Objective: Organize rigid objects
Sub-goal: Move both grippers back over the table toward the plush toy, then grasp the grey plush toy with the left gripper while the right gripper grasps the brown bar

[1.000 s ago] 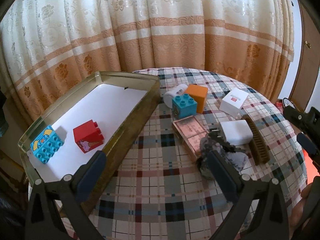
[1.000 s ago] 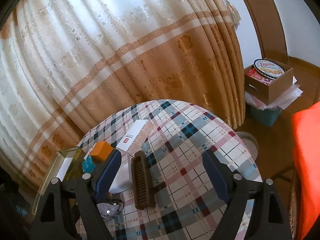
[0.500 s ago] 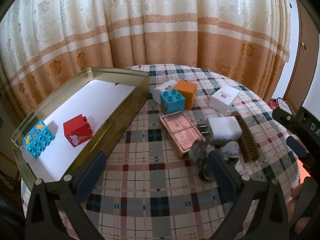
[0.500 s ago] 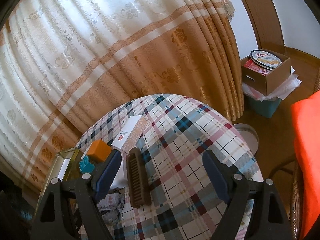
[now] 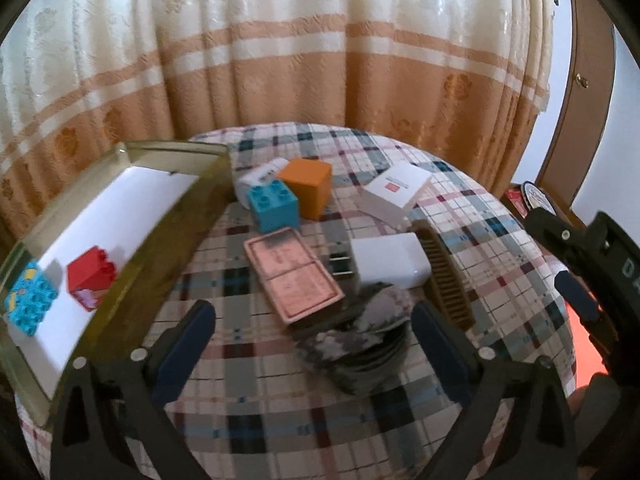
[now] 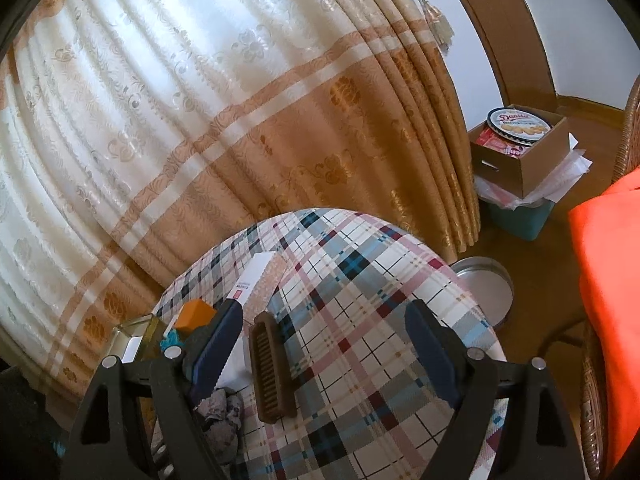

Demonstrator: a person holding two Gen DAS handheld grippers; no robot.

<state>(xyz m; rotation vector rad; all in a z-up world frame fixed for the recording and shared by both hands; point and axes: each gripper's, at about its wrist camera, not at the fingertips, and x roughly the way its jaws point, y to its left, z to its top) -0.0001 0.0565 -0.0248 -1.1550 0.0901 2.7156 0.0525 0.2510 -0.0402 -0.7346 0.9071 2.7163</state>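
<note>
The left hand-held gripper (image 5: 312, 344) hangs above the checked bench (image 5: 472, 208), its jaws wide but just closing a little, a crumpled grey cloth (image 5: 360, 340) lying between them, untouched. Beyond it sit a pink card box (image 5: 292, 276), a white charger (image 5: 390, 260) and a brown comb (image 5: 444, 276). A glass tray (image 5: 168, 256) on the left holds a red block (image 5: 91, 276) and a blue one (image 5: 30, 304).

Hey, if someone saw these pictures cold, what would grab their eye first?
Probably the clutter on the plaid tablecloth: an orange cube beside a teal toy brick, a pink card, and a white charger. Left of that, a glass tray holds a red brick.
</note>
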